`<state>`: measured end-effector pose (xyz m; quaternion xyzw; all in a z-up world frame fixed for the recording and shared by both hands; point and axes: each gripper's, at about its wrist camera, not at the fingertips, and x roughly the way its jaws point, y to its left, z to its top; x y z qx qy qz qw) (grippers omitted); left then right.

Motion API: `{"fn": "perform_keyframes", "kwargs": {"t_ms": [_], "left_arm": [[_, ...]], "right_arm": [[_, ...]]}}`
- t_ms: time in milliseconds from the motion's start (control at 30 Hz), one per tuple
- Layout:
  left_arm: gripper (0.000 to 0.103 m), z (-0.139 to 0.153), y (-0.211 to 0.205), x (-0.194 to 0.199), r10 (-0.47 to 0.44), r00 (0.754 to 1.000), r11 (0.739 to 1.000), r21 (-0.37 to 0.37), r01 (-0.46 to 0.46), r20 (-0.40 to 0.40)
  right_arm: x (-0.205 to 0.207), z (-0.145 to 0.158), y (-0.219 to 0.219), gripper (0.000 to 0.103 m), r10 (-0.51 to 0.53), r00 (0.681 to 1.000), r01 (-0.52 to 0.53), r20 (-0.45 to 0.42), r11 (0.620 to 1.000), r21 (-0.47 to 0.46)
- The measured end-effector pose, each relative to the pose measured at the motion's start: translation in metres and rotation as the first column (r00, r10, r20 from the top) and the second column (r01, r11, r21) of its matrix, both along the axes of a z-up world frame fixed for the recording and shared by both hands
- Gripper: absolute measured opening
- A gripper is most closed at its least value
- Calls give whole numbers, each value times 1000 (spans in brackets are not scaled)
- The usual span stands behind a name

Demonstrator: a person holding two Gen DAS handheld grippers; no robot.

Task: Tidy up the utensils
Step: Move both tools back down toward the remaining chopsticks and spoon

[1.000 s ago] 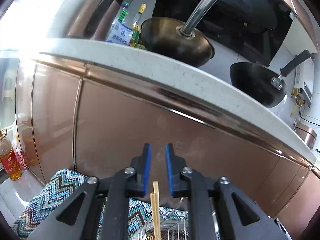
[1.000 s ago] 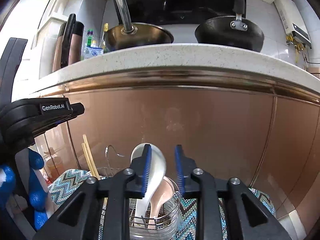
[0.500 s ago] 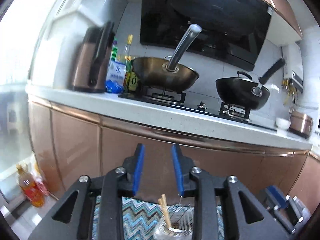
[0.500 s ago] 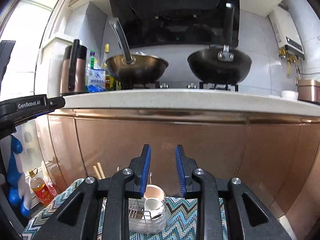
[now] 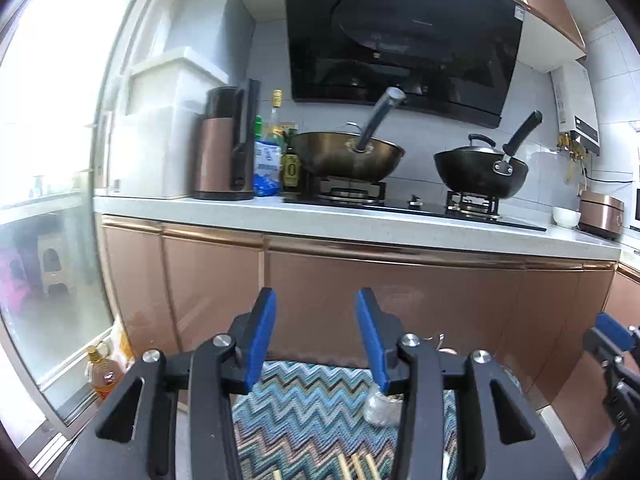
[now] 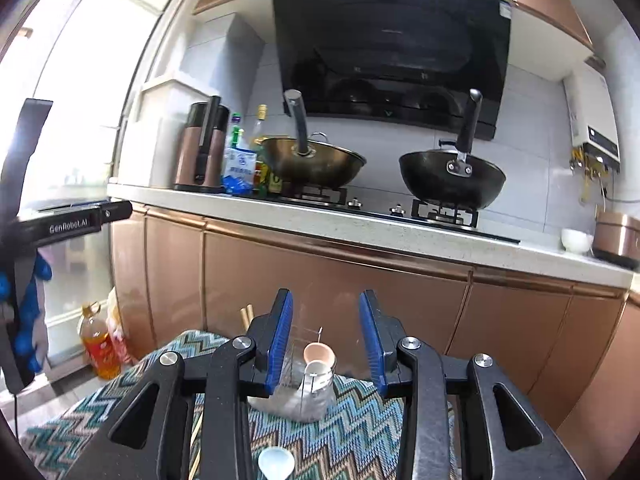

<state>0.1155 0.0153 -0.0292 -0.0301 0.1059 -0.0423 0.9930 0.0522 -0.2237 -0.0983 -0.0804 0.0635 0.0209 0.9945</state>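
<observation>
Utensil holder point(image 6: 304, 392) stands on the zigzag mat point(image 6: 352, 432), both claws raised and empty.

Spoons point(image 6: 318, 358) stand in the wire holder, chopsticks point(image 6: 246, 316) rise behind it, and a pale spoon point(image 6: 276, 462) lies on the mat nearer the camera. The right gripper point(image 6: 326, 336) and the left gripper point(image 5: 316, 338) have just been opening, jaws partly apart, nothing between them. Behind are copper cabinets point(image 6: 320, 280) and two woks point(image 6: 452, 178) on the stove.
</observation>
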Motion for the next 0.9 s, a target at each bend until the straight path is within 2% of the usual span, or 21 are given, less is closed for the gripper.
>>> {"fn": "perform_keyframes", "kwargs": {"t_ms": [167, 267, 333, 567, 667, 733, 833, 900], "left_arm": [[41, -5, 37, -17, 35, 998, 999, 1, -34, -50], [41, -17, 56, -18, 40, 990, 999, -19, -43, -133], [41, -30, 68, -17, 42, 979, 998, -30, -49, -202], [41, -67, 76, -6, 3, 934, 999, -50, -22, -357], [41, -87, 67, 5, -63, 892, 996, -89, 26, -449], [41, -102, 57, 14, -121, 850, 990, -121, 68, -513], [41, -125, 42, 26, -190, 786, 979, -171, 108, -588], [41, -136, 32, 30, -209, 762, 976, -175, 128, -613]], "right_arm": [[-21, -2, 7, 35, 20, 999, -21, -32, 999, -37], [-26, -9, 5, 35, 23, 997, -26, -69, 999, -37], [-27, -14, 0, 35, 21, 995, -24, -93, 999, -27], [-18, -34, -23, 35, 3, 983, 1, -186, 1000, 21], [-8, -46, -35, 35, 38, 967, -19, -250, 997, 78], [-2, -56, -43, 35, 47, 956, -16, -288, 994, 107], [3, -67, -50, 35, 34, 945, 0, -324, 994, 105], [5, -73, -53, 35, 27, 940, 7, -341, 995, 100]]}}
